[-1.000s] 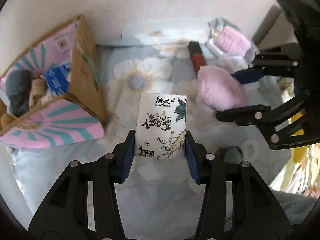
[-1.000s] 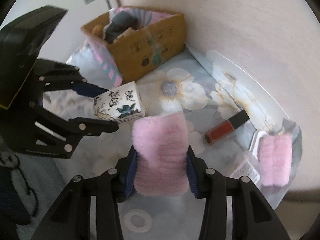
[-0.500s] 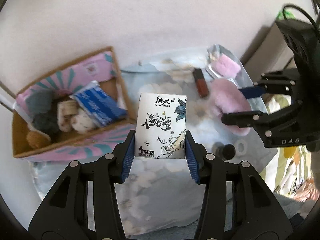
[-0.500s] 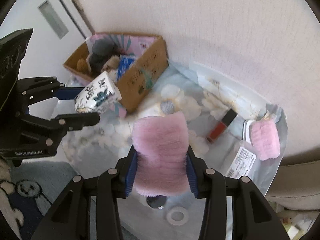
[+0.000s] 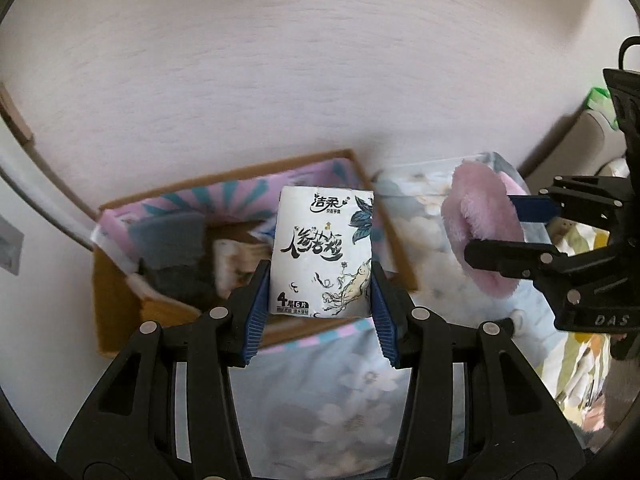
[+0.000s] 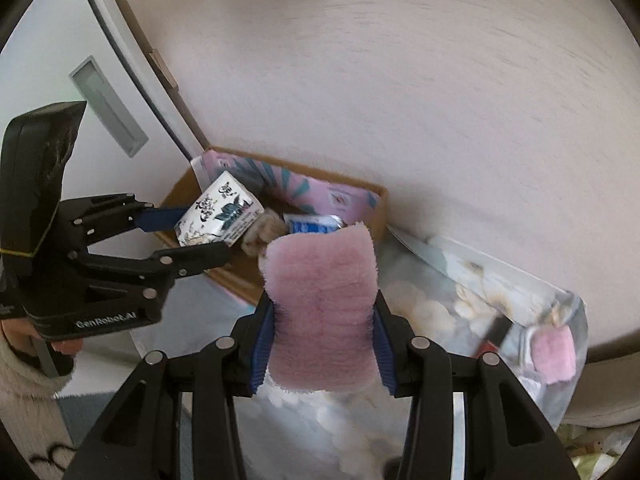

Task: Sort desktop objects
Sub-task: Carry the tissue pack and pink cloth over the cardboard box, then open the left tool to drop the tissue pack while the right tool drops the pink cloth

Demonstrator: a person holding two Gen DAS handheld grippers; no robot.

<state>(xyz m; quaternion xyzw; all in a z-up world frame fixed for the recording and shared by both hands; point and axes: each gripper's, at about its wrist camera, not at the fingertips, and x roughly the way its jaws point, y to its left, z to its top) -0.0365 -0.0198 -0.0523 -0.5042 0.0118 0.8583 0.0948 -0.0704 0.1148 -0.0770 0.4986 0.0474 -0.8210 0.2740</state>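
Tissue pack (image 5: 324, 256) clamped in left tongs (image 5: 320, 304) above cardboard box (image 5: 120, 308); pink fuzzy cloth (image 6: 322, 308) in right tongs (image 6: 322, 344).

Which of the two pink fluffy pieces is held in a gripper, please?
The larger pink fluffy piece, clamped in the right gripper. The smaller pink fluffy piece lies untouched at the far right of the floral cloth.

Centre frame, my left gripper (image 5: 319, 292) clamps a white tissue pack (image 5: 323, 254) (black brush lettering, a ginseng drawing) by its lower sides. Behind it, centre left, sits an open cardboard box (image 5: 120, 300) holding blurred items. At right, my right gripper (image 5: 516, 228) pinches a fluffy pink cloth (image 5: 480, 236) over a floral cover (image 5: 320, 408).
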